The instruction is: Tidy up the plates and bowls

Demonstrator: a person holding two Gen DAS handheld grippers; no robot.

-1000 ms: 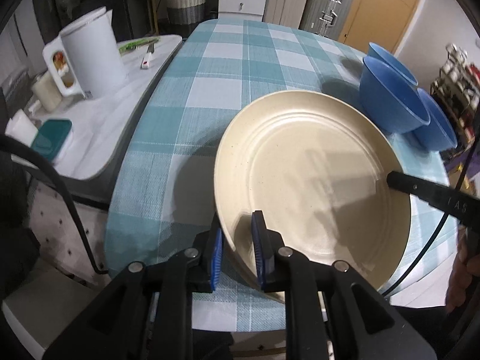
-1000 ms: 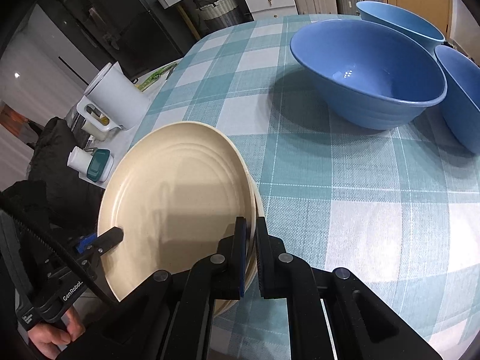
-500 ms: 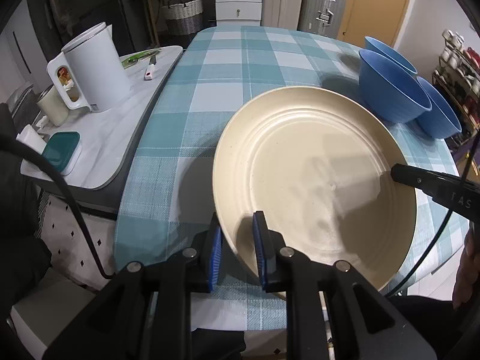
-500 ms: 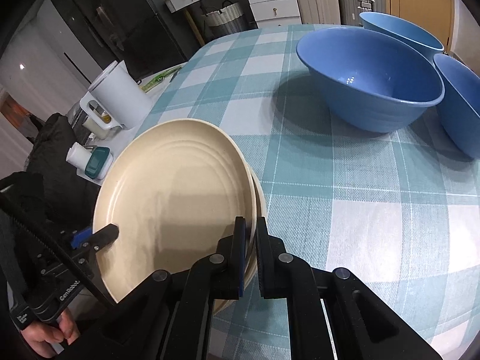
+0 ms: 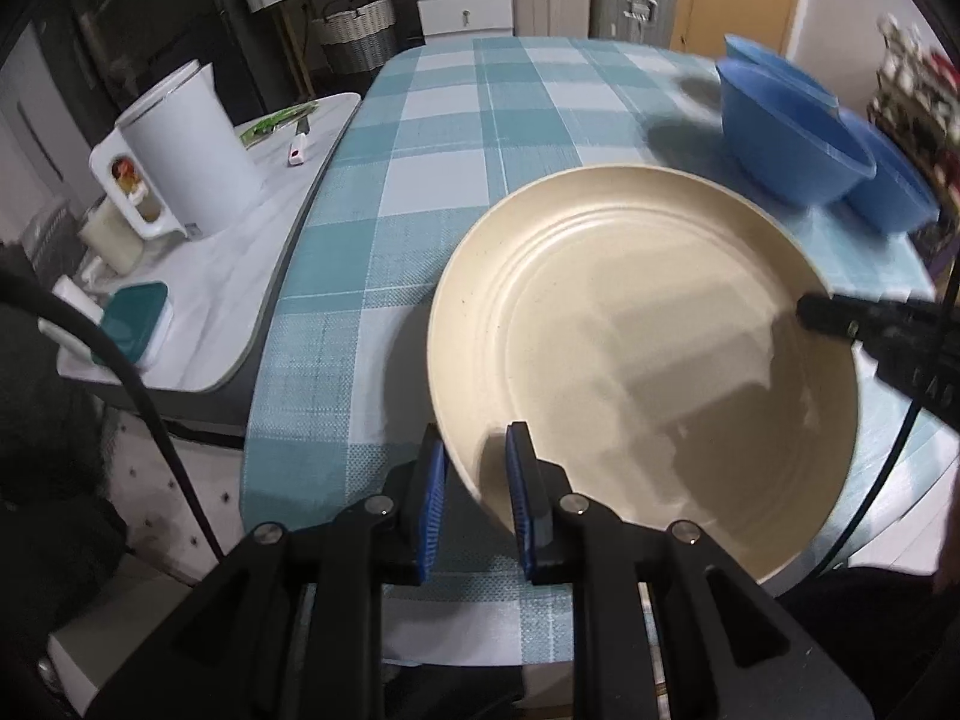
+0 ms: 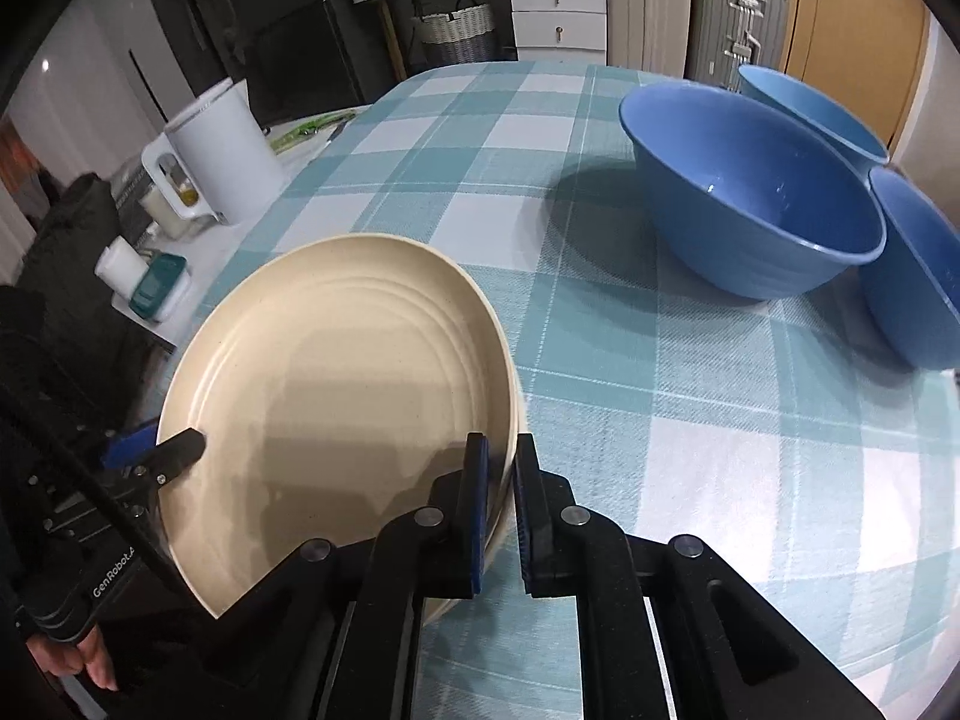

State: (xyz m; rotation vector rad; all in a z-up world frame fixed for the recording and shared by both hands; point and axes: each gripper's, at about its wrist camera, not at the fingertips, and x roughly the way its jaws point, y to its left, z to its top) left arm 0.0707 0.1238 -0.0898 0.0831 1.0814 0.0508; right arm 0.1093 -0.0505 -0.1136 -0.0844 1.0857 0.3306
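A small stack of cream plates (image 5: 648, 348) hangs tilted over the near edge of the teal checked table (image 5: 480, 138), clamped from both sides. My left gripper (image 5: 474, 438) is shut on its near-left rim. My right gripper (image 6: 501, 444) is shut on the stack's right rim, where two rims show one under the other on the plates (image 6: 336, 390). Each gripper appears in the other's view, the right one as a black finger (image 5: 840, 318) and the left one as a finger (image 6: 174, 450). Three blue bowls stand at the table's far right: the nearest bowl (image 6: 750, 204), one behind it (image 6: 810, 114) and one beside it (image 6: 912, 276).
A white side counter (image 5: 240, 276) to the left of the table carries a white jug (image 5: 186, 150) and a teal-lidded box (image 5: 129, 318). A black cable (image 5: 120, 372) runs by the left gripper. A wicker basket (image 6: 459, 30), drawers and suitcases line the back wall.
Both grippers have rolled a little with the plates still clamped between them, so the stack and the table sit at a slightly different slant in each view. The bowls have not moved.
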